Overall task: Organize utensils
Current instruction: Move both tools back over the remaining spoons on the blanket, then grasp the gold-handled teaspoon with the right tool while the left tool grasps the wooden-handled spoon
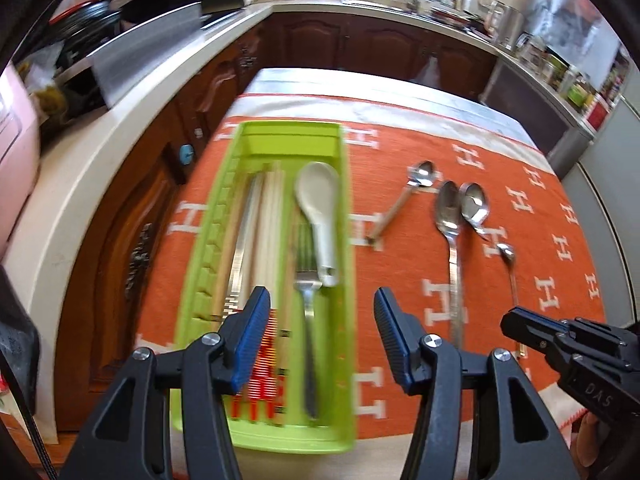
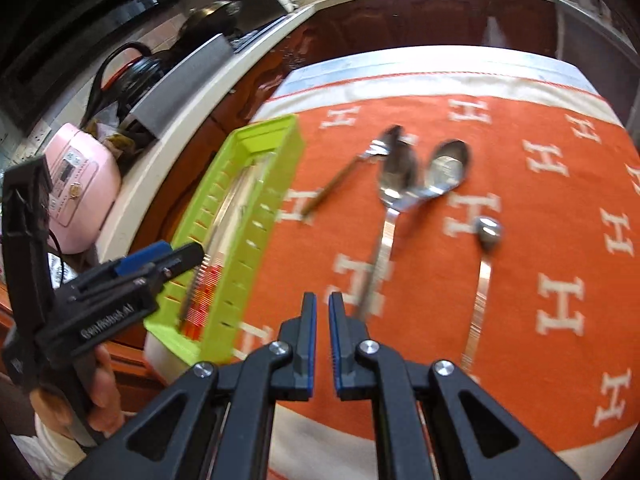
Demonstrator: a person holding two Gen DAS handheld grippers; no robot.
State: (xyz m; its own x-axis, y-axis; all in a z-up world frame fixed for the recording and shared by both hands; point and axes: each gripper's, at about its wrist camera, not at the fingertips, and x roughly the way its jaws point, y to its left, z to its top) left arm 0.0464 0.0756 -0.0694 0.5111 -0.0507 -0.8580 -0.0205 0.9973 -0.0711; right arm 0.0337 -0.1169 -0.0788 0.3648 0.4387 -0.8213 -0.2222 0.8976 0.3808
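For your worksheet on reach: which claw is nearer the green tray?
Left. The left claw hangs over the green tray's near end; the right claw is beside it, over the orange cloth.

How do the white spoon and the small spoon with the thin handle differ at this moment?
The white spoon lies inside the green tray beside a fork; the small spoon lies on the orange cloth. The white spoon is broad and matte, the small spoon slim and shiny. Both lie bowl away from the camera.
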